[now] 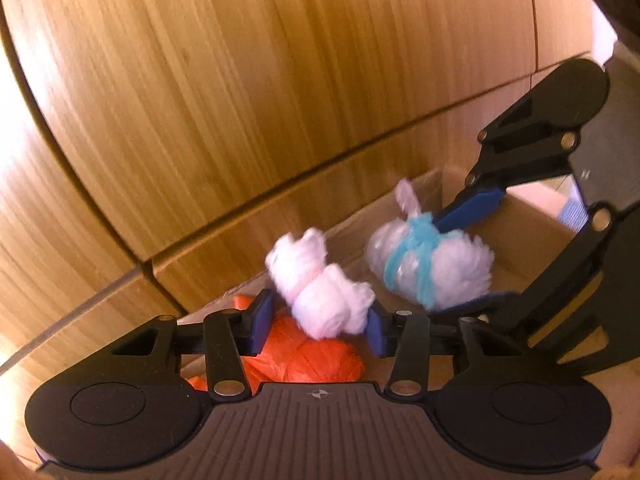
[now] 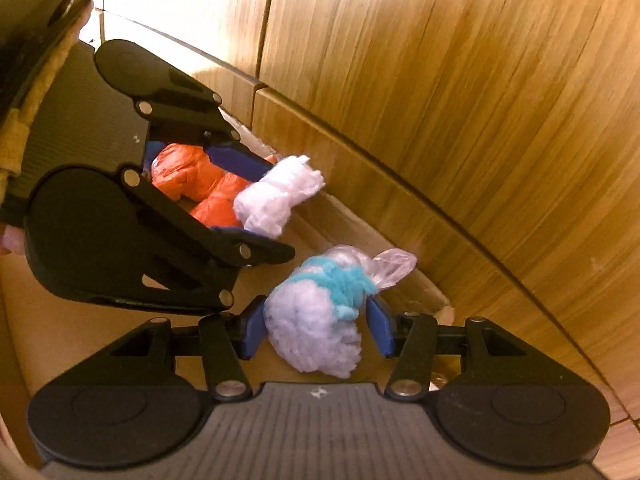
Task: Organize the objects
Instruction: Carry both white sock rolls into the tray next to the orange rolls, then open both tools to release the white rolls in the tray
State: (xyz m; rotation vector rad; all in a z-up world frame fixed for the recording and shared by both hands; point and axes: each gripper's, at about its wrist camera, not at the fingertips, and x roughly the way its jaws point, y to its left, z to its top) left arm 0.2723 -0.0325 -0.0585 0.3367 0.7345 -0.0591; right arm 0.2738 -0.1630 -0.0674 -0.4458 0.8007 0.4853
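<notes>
My left gripper (image 1: 320, 320) has its jaws apart, and a white fluffy bundle tied with pink string (image 1: 320, 292) sits between them, touching the right pad; I cannot tell if it is gripped. It hangs over an orange plastic bundle (image 1: 304, 356) inside a cardboard box (image 1: 532, 232). My right gripper (image 2: 316, 328) has its blue pads on both sides of a white stuffing bundle in clear plastic tied with teal yarn (image 2: 316, 312). The same teal-tied bundle (image 1: 428, 260) and the right gripper (image 1: 464, 256) show in the left wrist view. The white bundle (image 2: 276, 196) and orange bundle (image 2: 192, 184) show in the right wrist view.
A wooden cabinet front (image 1: 240, 100) rises directly behind the box, very close. It also fills the right wrist view (image 2: 460, 100). The box's cardboard floor (image 2: 100, 328) shows under both grippers. A knitted yellow sleeve (image 2: 24, 120) is at the left edge.
</notes>
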